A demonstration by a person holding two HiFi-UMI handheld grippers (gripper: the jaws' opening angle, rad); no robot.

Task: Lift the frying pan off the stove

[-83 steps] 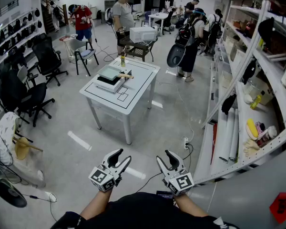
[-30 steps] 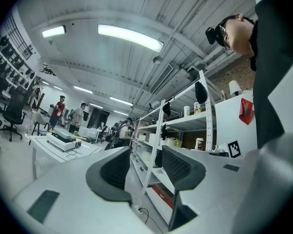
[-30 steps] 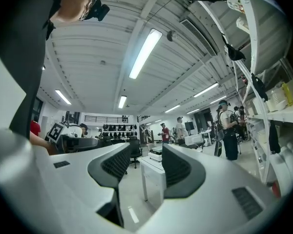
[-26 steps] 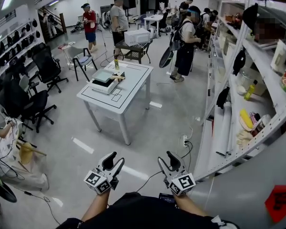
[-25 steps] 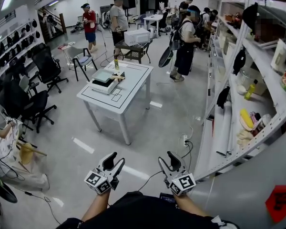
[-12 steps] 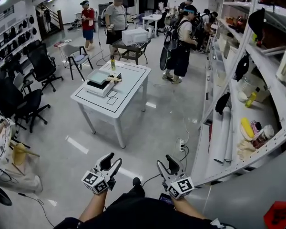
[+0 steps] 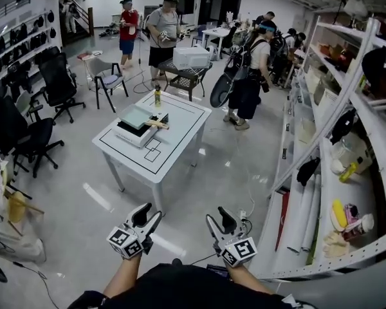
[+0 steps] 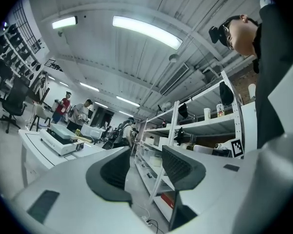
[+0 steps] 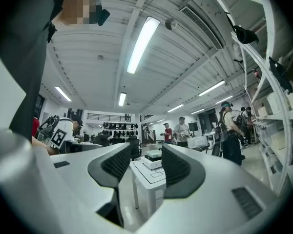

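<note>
The pale green square frying pan [image 7: 136, 116] with a wooden handle [image 7: 156, 124] rests on a white and black stove [image 7: 138, 130] on a white table [image 7: 174, 137], several steps ahead of me. My left gripper [image 7: 148, 215] and right gripper [image 7: 217, 218] hang low in front of my body, far from the table, both open and holding nothing. Past the open jaws of the left gripper [image 8: 144, 167], the stove [image 8: 61, 140] shows small at the left. The right gripper [image 9: 139, 162] looks at the stove [image 9: 153, 161] and table [image 9: 154, 175] between its jaws.
A yellow bottle [image 7: 157, 96] stands at the table's far corner. Long white shelves [image 7: 347, 147] with clutter run down the right side. Black office chairs [image 7: 26, 134] line the left. Several people [image 7: 248, 76] stand behind the table. A cable and socket [image 7: 243, 214] lie on the floor.
The head view has shifted as I move over the floor, and the table looks slightly nearer. Both grippers stay low and open, with nothing taken hold of.
</note>
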